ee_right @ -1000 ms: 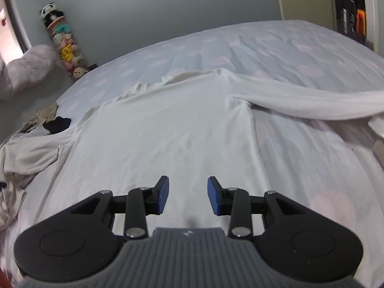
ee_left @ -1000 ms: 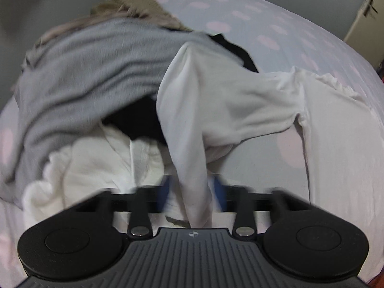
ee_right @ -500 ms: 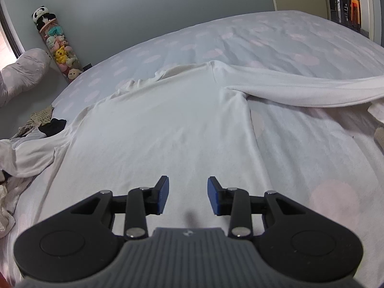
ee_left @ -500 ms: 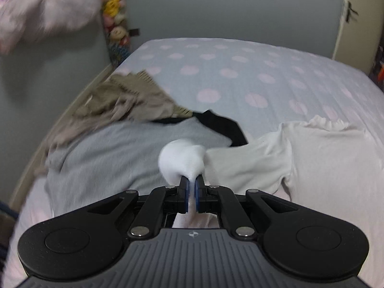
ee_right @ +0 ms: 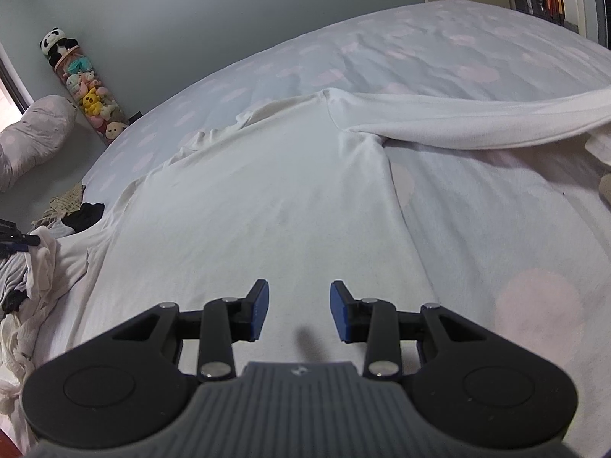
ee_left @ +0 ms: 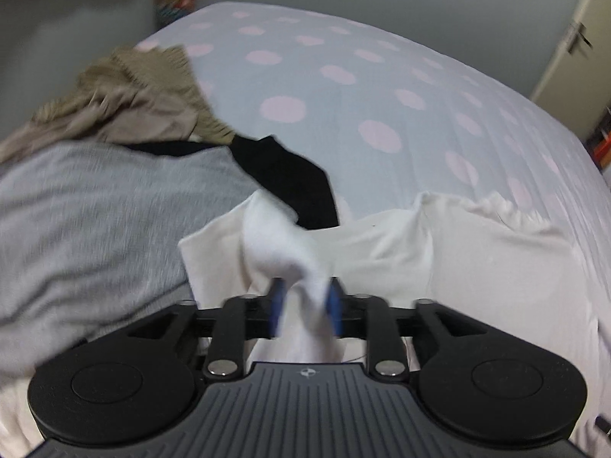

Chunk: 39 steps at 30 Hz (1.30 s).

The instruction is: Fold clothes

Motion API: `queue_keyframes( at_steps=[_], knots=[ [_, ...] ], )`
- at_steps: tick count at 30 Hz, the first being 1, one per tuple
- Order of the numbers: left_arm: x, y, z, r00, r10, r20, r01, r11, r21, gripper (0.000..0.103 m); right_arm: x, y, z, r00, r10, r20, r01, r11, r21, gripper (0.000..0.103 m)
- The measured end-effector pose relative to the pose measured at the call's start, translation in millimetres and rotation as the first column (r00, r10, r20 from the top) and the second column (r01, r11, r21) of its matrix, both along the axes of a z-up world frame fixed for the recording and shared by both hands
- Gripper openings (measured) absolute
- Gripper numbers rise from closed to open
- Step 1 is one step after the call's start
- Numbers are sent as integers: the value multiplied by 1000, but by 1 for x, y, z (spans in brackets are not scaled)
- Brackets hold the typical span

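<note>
— Garments first: how many do we list on the bed (ee_right: 439, 49)?

— We count one white long-sleeved shirt (ee_right: 248, 210) spread flat, plus a heap at its left end holding one grey garment (ee_left: 95, 221), one tan knitted piece (ee_left: 145, 99) and one black item (ee_left: 282, 175). Further crumpled white cloth lies at the heap's near edge; we cannot tell how many pieces it is.

— Grippers?

— Two. We also note one pillow (ee_right: 34, 137) and one tube of plush toys (ee_right: 88, 91) by the wall.

— How does the shirt look?

— White, plain, lightly creased. Its body lies smooth on the grey sheet with pale pink dots. One sleeve (ee_right: 477, 122) stretches out to the right, slightly lifted in a long fold. The other sleeve (ee_left: 282, 252) is bunched up at the heap.

— Where does it lie relative to our grippers?

— The right gripper (ee_right: 299, 311) hovers over the lower part of the body, its blue pads apart with nothing between them. The left gripper (ee_left: 305, 305) has the bunched sleeve's end passing between its pads; its jaws are opening, and the cloth looks loose there rather than pinched, though blur softens the view.
</note>
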State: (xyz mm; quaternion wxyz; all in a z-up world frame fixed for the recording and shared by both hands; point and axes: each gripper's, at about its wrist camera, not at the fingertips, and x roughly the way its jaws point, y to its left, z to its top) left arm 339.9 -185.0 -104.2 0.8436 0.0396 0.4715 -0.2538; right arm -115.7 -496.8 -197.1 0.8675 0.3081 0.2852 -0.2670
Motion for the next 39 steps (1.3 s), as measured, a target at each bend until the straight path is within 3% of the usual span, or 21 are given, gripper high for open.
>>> queue_keyframes(
  at_steps=[4, 11, 23, 31, 34, 35, 36, 39],
  knots=[
    [-10, 11, 4, 999, 3, 46, -2, 1000, -15, 41, 2, -3, -3, 1000, 0, 5, 0, 1000, 18, 39],
    [-41, 39, 12, 994, -49, 100, 54, 997, -50, 43, 1, -2, -3, 1000, 2, 15, -3, 1000, 22, 39],
    [-59, 19, -28, 995, -100, 30, 100, 995, 14, 43, 1, -2, -2, 1000, 2, 21, -2, 1000, 20, 39],
    [-52, -9, -73, 999, -40, -33, 43, 997, 70, 42, 2, -5, -3, 1000, 3, 22, -4, 1000, 30, 39],
    [-49, -10, -85, 999, -3, -51, 6, 998, 60, 37, 3, -6, -6, 1000, 1, 22, -2, 999, 39, 39],
    [-49, -9, -85, 999, 6, -52, -4, 999, 50, 27, 3, -7, -7, 1000, -1, 21, 0, 999, 42, 39],
    [-49, -8, -82, 999, 9, -52, -7, 999, 43, 10, 3, -8, -8, 1000, -3, 19, 2, 999, 45, 39],
    [-50, -3, -69, 999, 7, -38, -7, 1000, 19, 3, 4, -8, -9, 1000, -8, 17, 7, 999, 50, 39]
  ],
)
